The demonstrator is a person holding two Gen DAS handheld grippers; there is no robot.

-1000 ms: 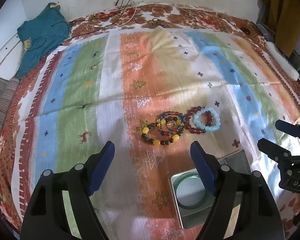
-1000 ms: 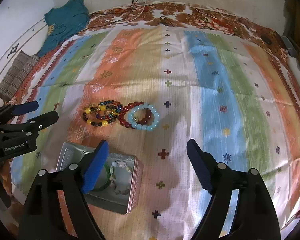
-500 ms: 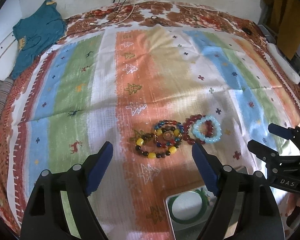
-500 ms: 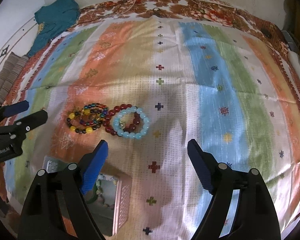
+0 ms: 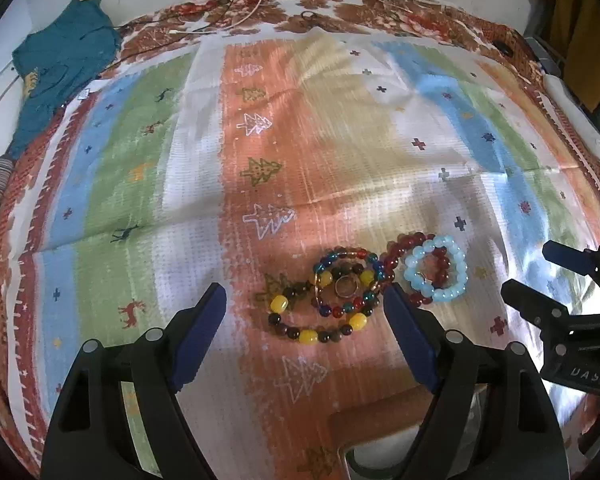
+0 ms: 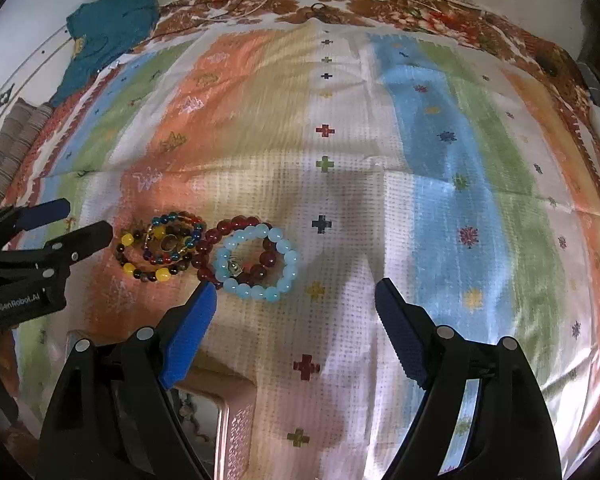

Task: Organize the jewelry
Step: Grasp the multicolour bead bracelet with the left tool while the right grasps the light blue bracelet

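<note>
Through the left wrist camera, the cluster of beaded bracelets is now sitting closer and lower in frame than a second ago, while the open metal tin [image 5: 380,452] is slipping almost out of view at the bottom edge; judging by this, the left gripper [image 5: 306,336] is advancing over the striped woven cloth [image 5: 204,184] toward the jewelry to pick a piece. Its blue-padded jaws are standing wide apart, holding nothing and touching nothing. The brown-and-yellow beaded bracelet [image 5: 312,326] is lying right between the fingertips, overlapped by the multicoloured glass-bead bracelet [image 5: 350,280], with a small gold ring [image 5: 345,287] inside that one.

From the right wrist camera, the bracelets are likewise appearing larger and nearer than before, and the tin [image 6: 216,420] is sliding under the left finger, so the right gripper [image 6: 296,320] is closing in too. Its jaws are spread wide and empty, clear of everything. The pale blue bead bracelet [image 6: 256,262] is resting on the dark red bead bracelet [image 6: 236,226], just ahead of the left fingertip. All the pieces are still lying outside the tin.
</note>
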